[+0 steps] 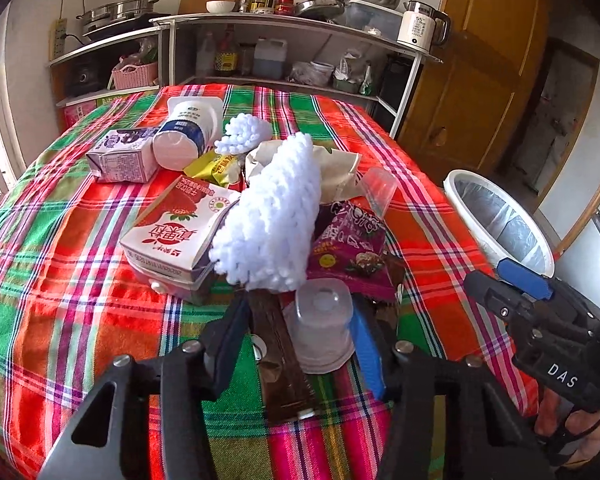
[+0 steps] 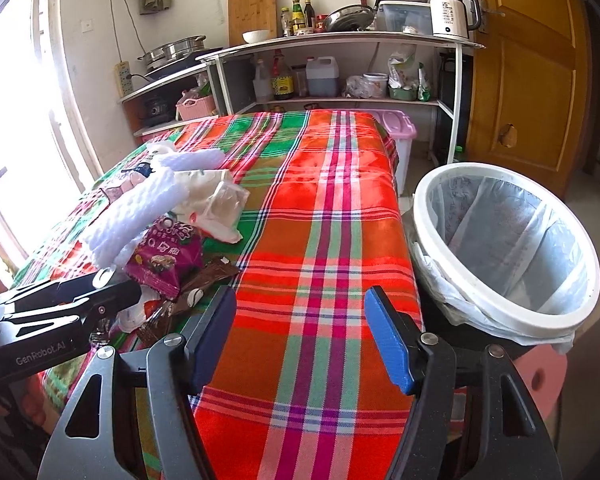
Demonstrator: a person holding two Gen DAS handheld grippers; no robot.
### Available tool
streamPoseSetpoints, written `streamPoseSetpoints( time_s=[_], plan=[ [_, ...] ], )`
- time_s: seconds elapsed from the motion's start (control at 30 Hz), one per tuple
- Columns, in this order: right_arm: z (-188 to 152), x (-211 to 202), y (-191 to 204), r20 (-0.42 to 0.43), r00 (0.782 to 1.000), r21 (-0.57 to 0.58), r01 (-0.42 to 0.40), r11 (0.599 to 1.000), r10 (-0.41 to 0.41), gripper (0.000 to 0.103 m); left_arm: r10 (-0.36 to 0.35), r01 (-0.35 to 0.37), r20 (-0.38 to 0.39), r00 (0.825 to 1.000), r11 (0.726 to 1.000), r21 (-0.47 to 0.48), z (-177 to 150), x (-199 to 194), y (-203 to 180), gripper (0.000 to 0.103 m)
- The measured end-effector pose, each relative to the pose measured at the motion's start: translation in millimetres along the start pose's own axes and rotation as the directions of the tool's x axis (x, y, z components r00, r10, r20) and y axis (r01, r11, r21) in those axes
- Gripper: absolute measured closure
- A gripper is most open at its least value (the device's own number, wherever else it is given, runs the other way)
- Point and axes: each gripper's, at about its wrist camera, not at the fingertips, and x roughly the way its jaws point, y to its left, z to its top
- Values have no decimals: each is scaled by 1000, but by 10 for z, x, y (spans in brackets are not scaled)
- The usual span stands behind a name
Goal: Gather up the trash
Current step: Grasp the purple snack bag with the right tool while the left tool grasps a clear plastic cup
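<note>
A pile of trash lies on the plaid tablecloth (image 1: 60, 264): white foam netting (image 1: 272, 220), a strawberry milk carton (image 1: 172, 232), a purple snack wrapper (image 1: 348, 244), a purple carton (image 1: 124, 156) and a white yogurt cup (image 1: 184, 132). My left gripper (image 1: 300, 320) is open, its jaws on either side of an overturned clear plastic cup (image 1: 322, 320) and a brown wrapper (image 1: 280, 360). My right gripper (image 2: 300, 328) is open and empty above bare cloth, right of the pile (image 2: 160, 240). A white bin (image 2: 504, 252) with a plastic liner stands beside the table's right edge.
A metal shelf unit (image 1: 284, 24) with pots, bottles and a kettle (image 1: 416, 24) stands behind the table. A wooden door (image 2: 528, 64) is at the right. A pink lidded box (image 2: 396, 128) sits by the table's far corner. A bright window is at the left.
</note>
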Motion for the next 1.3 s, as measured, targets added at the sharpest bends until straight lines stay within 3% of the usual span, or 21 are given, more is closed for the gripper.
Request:
streamPoseSetpoints(
  time_s=[0.07, 0.1, 0.13, 0.47, 0.57, 0.67, 0.77, 1.03, 1.1, 1.23, 1.3],
  plan=[
    [10, 10, 31, -1, 1000, 0, -12, 1000, 12, 36, -10, 10, 8, 1000, 1000, 2, 6, -26, 16, 57],
    [14, 11, 45, 0, 1000, 1, -23, 1000, 23, 36, -17, 17, 14, 1000, 1000, 0, 8, -46, 15, 70],
    [17, 5, 52, 2, 999, 3, -38, 999, 38, 36, -18, 18, 10, 1000, 1000, 1, 11, -48, 28, 74],
    [220, 156, 265, -16, 985, 15, -174, 985, 174, 36, -9, 11, 35, 999, 999, -38, -15, -164, 174, 74],
    [284, 286, 344, -43, 965, 6, -258, 966, 258, 36, -10, 11, 38, 999, 999, -42, -16, -198, 197, 74],
    [337, 440, 418, -104, 955, 30, -277, 960, 278, 36, -10, 13, 49, 999, 999, -52, -4, -252, 225, 74],
    [374, 475, 504, -103, 940, 31, -325, 945, 327, 36, -10, 13, 64, 998, 998, -53, 4, -305, 239, 74],
    [369, 658, 698, -161, 949, -18, -276, 961, 269, 36, -11, 16, 68, 998, 998, -63, 12, -339, 288, 74],
    [355, 658, 707, -156, 951, -29, -273, 962, 266, 43, -9, 13, 70, 998, 998, -66, 13, -353, 306, 74],
    [346, 612, 685, -142, 951, -23, -279, 960, 274, 47, -6, 11, 78, 997, 998, -69, 16, -390, 318, 74],
    [342, 602, 664, -138, 951, -16, -282, 959, 277, 55, -4, 10, 82, 997, 998, -69, 20, -407, 318, 74]
  ],
)
